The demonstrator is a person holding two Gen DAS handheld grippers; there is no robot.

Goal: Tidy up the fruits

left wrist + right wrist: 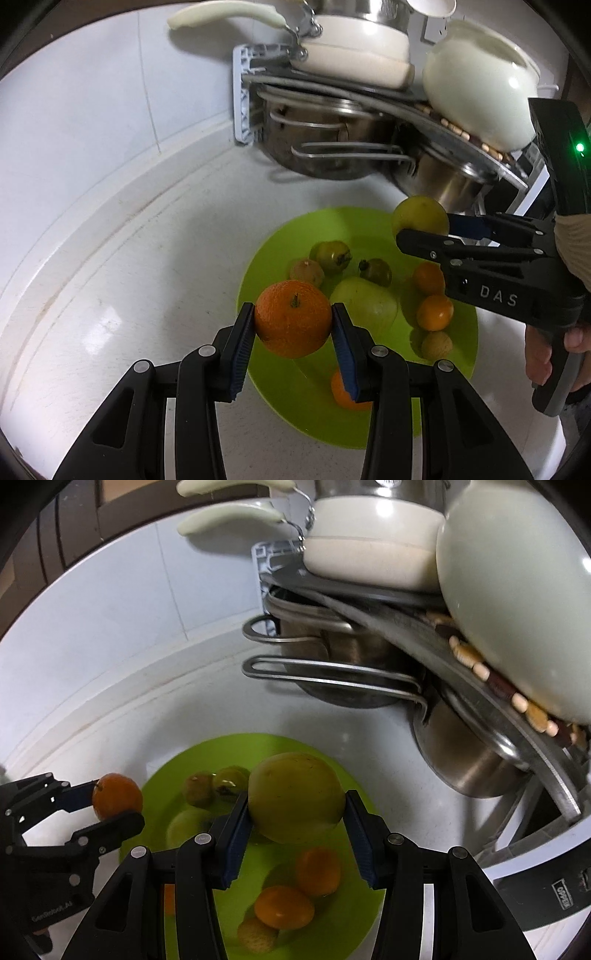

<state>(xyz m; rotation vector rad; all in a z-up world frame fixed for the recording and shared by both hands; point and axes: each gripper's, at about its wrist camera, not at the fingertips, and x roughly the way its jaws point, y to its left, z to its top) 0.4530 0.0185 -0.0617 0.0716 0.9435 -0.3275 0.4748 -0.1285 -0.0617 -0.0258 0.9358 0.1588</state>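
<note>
Above the near edge of the lime-green plate (280,402), the left gripper (293,319) pointed forward and down, its blue pads (242,354) closed partway against the two sides of a large orange (293,319), which hung clear of the plate with its stem facing up. The orange had bright, dimpled skin. Over the plate's far right edge, the right gripper (421,225) reached in from the right, held by a hand (554,354) in a cream sleeve, and was likewise clamped partway on a yellow-green round fruit (295,797) with smooth, faintly speckled skin, lifted off the plate.

On the plate lay a pale green fruit (364,302) near the middle, three small oranges (435,312) toward the right and near edges, a tan wrinkled fruit (437,345) by the right edge, and three small greenish-brown fruits (334,254) toward the far edge. The plate sat on a white countertop (129,295). Beyond it, by the tiled wall, a dish rack (245,96) held steel pots (469,753), a cream saucepan (354,55) and a cream bowl (476,81).
</note>
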